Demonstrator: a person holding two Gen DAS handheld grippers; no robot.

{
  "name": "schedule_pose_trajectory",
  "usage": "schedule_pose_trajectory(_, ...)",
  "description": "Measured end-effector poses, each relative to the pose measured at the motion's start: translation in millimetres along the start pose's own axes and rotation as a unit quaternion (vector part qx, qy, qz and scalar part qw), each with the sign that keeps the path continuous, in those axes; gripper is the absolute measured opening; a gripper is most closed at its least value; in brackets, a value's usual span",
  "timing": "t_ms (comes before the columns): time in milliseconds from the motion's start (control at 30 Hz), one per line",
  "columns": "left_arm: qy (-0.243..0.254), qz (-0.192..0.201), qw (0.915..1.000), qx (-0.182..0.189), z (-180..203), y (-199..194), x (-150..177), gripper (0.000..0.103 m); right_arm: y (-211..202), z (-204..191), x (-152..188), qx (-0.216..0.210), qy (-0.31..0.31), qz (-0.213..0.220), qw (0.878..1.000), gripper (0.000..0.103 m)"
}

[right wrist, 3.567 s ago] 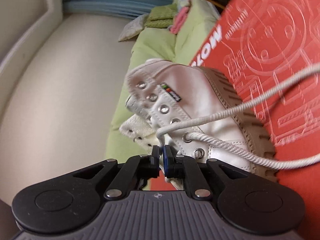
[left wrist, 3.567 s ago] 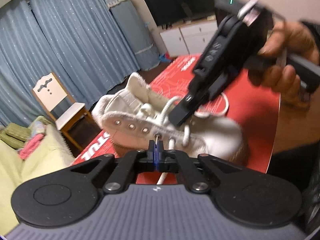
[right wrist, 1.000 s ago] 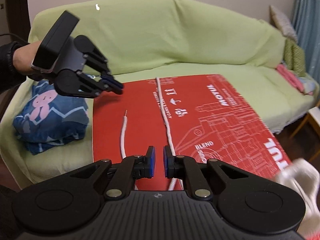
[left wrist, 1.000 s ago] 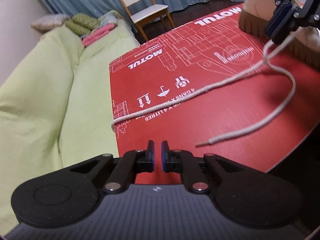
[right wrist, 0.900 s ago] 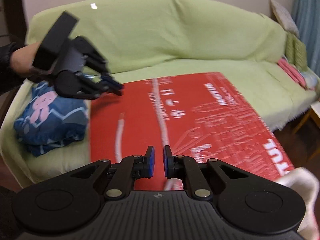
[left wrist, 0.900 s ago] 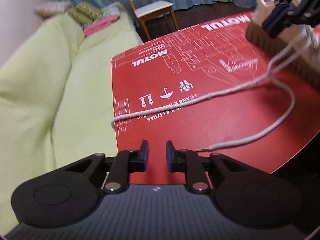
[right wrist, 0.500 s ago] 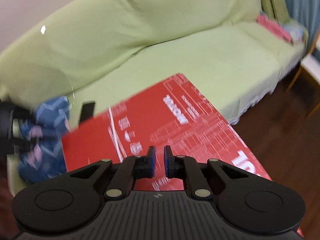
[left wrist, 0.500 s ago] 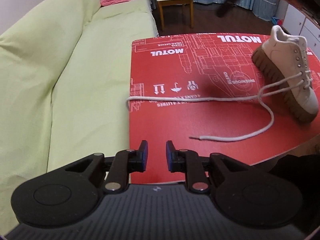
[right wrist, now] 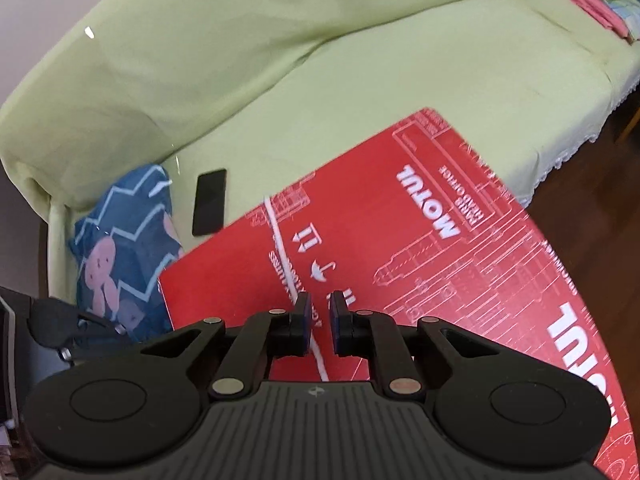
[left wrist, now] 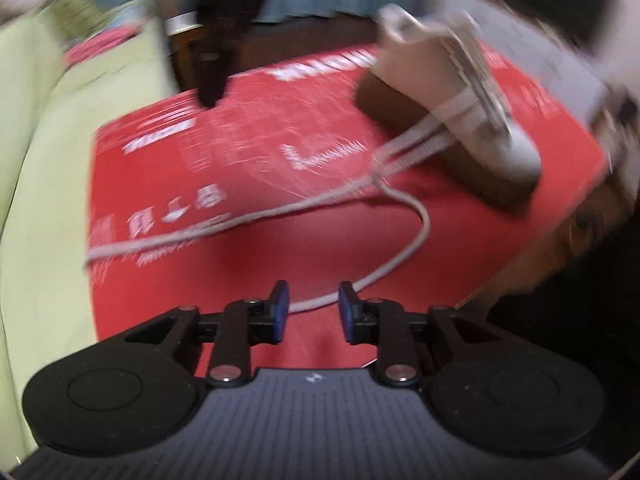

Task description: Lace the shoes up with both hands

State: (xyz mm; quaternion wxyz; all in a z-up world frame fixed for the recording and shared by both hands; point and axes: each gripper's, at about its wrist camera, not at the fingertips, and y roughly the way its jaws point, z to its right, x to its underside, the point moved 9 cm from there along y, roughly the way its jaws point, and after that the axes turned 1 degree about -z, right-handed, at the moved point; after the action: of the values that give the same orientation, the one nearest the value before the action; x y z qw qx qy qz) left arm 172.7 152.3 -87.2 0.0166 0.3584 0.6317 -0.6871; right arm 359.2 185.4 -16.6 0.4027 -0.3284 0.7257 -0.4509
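A white shoe (left wrist: pixel 448 92) with a brown sole stands on the red cardboard sheet (left wrist: pixel 280 152) at the upper right of the blurred left wrist view. Two white lace ends trail from it. One lace (left wrist: pixel 416 240) curls down to my left gripper (left wrist: pixel 312 308), whose jaws are opening; its end lies on the sheet between the fingers, not pinched. The other lace (right wrist: pixel 280 252) runs straight across the sheet and passes under my right gripper (right wrist: pixel 319 320), whose jaws are also opening and not touching it. The right gripper (left wrist: pixel 210 92) shows as a dark blur at the sheet's far edge.
A green-covered sofa (right wrist: pixel 280 60) borders the sheet (right wrist: pixel 460 280). On it lie a blue cushion with a pink rabbit (right wrist: pixel 120 248) and a black phone (right wrist: pixel 208 202). Pink folded cloth (right wrist: pixel 588 4) sits at the sofa's far end. Dark floor shows beyond the sheet's right edge.
My left gripper's jaws have widened and it has swung toward the shoe, over the curled lace end. My right gripper has moved away from the shoe along the straight lace, jaws slightly wider.
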Motion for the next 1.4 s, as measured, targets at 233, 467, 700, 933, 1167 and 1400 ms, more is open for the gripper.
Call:
schedule_pose_trajectory(233,0.170,-0.034,0.9848,0.017,-0.3,22.6,7.9,0.025,6.1,-5.2,43.4,-0.010,0.015,-0.039,0.999,0.014)
schedule_pose_trajectory(467,0.280,-0.078,0.9550,0.059,6.2,42.5,12.0,0.021,8.9,-13.1,83.9,-0.025,0.033,-0.044,0.998,0.014)
schedule_pose_trajectory(700,0.308,-0.095,0.9433,0.079,7.0,33.0,-0.4,0.000,-17.3,-3.6,128.3,-0.005,0.048,-0.030,0.998,0.014)
schedule_pose_trajectory(933,0.231,-0.007,0.9708,-0.065,-112.4,-27.8,-113.1,0.000,-32.8,-1.9,167.4,0.010,0.019,-0.027,0.999,0.014)
schedule_pose_trajectory(1167,0.172,-0.058,0.9707,-0.158,-203.5,-13.5,-132.5,0.016,-21.2,-6.2,137.9,0.006,0.034,0.022,0.999,0.014)
schedule_pose_trajectory(1400,0.044,-0.103,0.9839,-0.139,-213.5,-18.0,-45.1,0.017,14.7,-16.4,65.7,0.002,0.013,0.065,0.998,0.014)
